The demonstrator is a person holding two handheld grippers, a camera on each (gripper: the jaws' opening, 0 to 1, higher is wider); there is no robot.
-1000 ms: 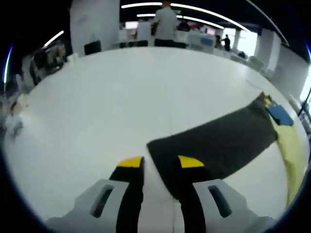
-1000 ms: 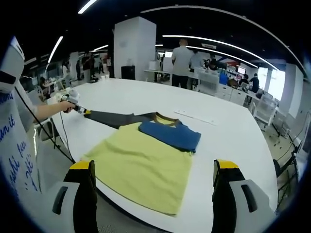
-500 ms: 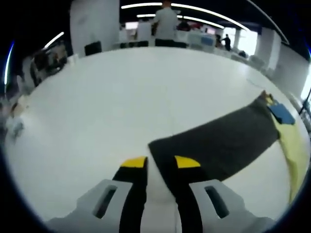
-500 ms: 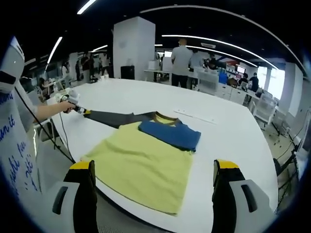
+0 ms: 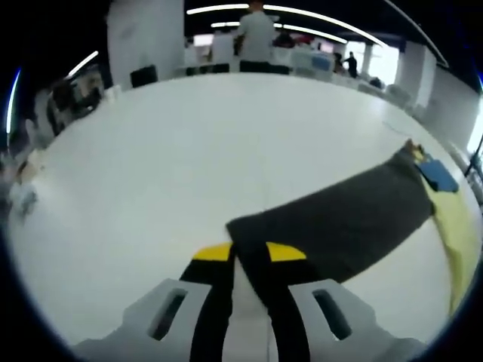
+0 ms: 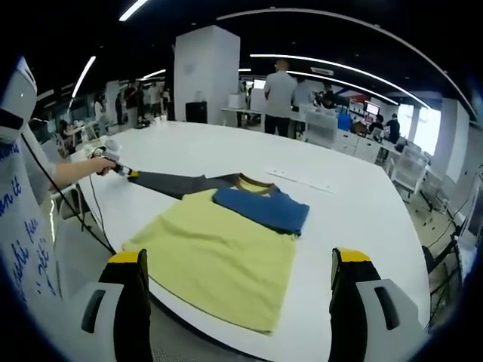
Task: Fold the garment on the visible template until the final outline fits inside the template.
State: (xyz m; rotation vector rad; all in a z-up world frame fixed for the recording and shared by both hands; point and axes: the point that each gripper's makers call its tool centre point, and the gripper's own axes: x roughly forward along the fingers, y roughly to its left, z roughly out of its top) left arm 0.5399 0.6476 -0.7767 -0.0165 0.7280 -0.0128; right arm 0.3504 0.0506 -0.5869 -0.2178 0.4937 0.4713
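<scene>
Garment spread flat on the white desk (image 6: 355, 204): we see a shirt (image 6: 219, 256) with a yellow-green body, a blue folded part (image 6: 260, 209) lying over its upper chest, and a dark grey sleeve (image 6: 177, 183) stretched out straight to one side. In the right gripper view the shirt lies near the desk's close edge, its hem toward us.

Our left tool (image 5: 247, 252) sits at the cuff end of the dark grey sleeve (image 5: 339, 226). Its yellow-tipped jaws stand close together with only a narrow gap, and the sleeve's corner lies between and over them; we cannot tell for certain that the cloth is pinched. From the right gripper view we see that same left tool (image 6: 124, 171) far off at the sleeve's end, held in a hand (image 6: 99, 164).

Our right tool (image 6: 238, 260) hangs off the desk's near edge, jaws spread wide apart with nothing between them, clear of the shirt.

Beyond the desk, people (image 6: 281, 94) stand among office furniture under long ceiling lights (image 6: 332, 68).
</scene>
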